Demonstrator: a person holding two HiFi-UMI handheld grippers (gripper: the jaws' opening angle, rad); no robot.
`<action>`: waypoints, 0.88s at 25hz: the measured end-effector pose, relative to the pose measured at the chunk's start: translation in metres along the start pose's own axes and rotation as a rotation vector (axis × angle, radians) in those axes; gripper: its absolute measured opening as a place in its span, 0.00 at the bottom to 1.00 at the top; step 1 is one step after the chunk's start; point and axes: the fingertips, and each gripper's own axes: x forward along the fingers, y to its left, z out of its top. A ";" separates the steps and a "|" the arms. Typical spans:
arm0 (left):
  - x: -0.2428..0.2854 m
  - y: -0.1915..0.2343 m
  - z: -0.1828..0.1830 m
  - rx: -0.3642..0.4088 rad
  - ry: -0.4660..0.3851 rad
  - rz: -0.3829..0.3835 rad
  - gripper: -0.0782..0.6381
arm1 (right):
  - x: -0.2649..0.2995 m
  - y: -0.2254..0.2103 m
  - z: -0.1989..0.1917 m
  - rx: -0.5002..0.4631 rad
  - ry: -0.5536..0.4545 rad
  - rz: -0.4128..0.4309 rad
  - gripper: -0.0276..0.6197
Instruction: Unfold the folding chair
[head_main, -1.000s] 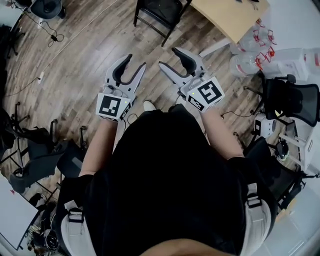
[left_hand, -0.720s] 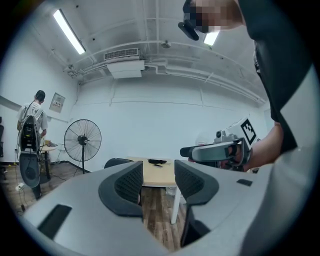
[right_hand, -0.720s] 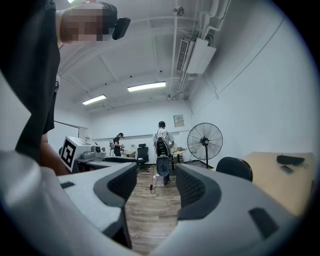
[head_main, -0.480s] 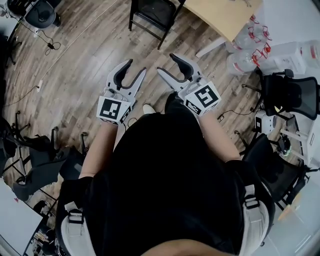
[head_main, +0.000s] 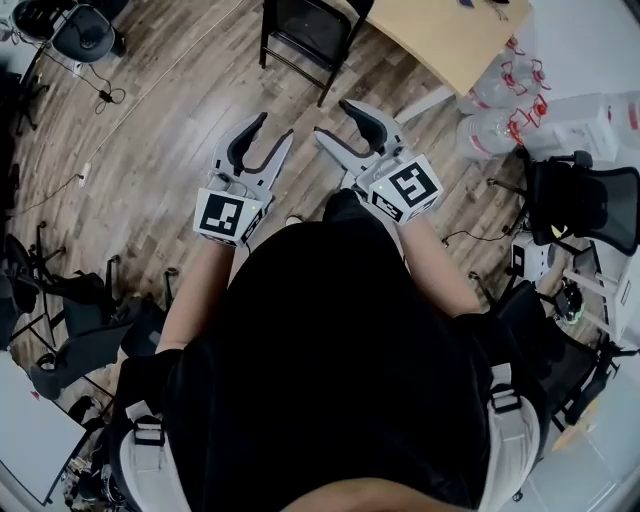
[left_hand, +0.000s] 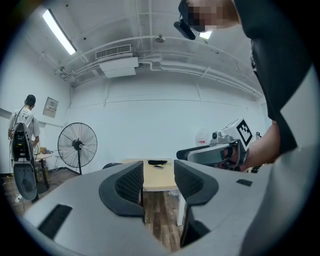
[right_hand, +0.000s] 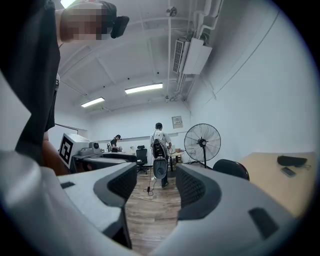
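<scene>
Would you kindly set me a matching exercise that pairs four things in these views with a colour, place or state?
Things:
1. table
2. chair
3. standing fan
4. left gripper

Descriptions:
A. open, nothing between its fingers
B. beside the table, at the top of the head view
C. light wood top
D. in front of the white wall

Pairs: 1-C, 2-B, 3-D, 4-A

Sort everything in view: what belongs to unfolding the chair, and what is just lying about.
Job: black metal-framed folding chair; left gripper, open, empty; right gripper, open, empty.
Lying about: light wooden table; clear plastic water jugs; black office chair; black standing fan.
</scene>
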 end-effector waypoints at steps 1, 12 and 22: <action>0.008 0.002 0.002 0.003 0.001 0.002 0.37 | 0.002 -0.010 0.001 0.003 0.000 0.000 0.40; 0.118 0.009 0.012 0.018 0.025 0.030 0.36 | 0.003 -0.124 0.015 0.006 0.012 0.037 0.40; 0.211 0.001 0.016 0.003 0.064 0.087 0.36 | -0.010 -0.216 0.010 0.030 0.023 0.107 0.40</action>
